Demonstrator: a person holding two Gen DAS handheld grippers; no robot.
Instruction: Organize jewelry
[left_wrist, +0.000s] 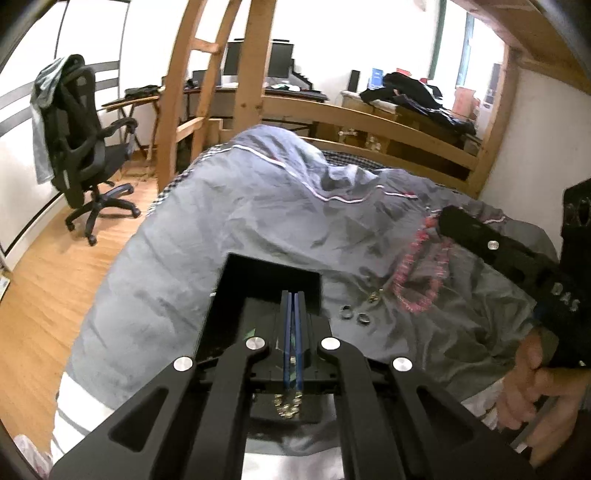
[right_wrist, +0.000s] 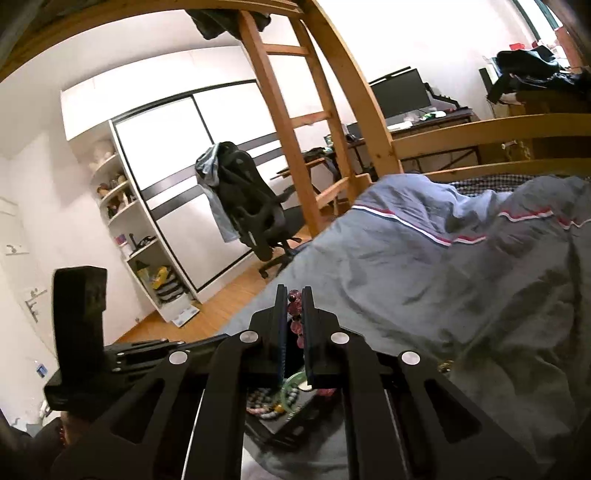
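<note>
Left claw (left_wrist: 293, 295) pressed together above open black jewelry box (left_wrist: 236, 291); right claw (right_wrist: 294, 295) pinching dark-pink beaded strand (right_wrist: 294, 314) over rumpled grey bedspread (right_wrist: 424, 280).

We see a bedroom with a wood floor (left_wrist: 44, 295) and white walls (right_wrist: 33, 206). A wooden loft frame (right_wrist: 280, 122) rises beside a bed (left_wrist: 229, 229) under a rumpled grey duvet. A black office chair (left_wrist: 81, 147) faces a desk with monitors (right_wrist: 400, 90), near white corner shelves (right_wrist: 147, 251); daylight brightens the sliding panels (right_wrist: 166, 147)
</note>
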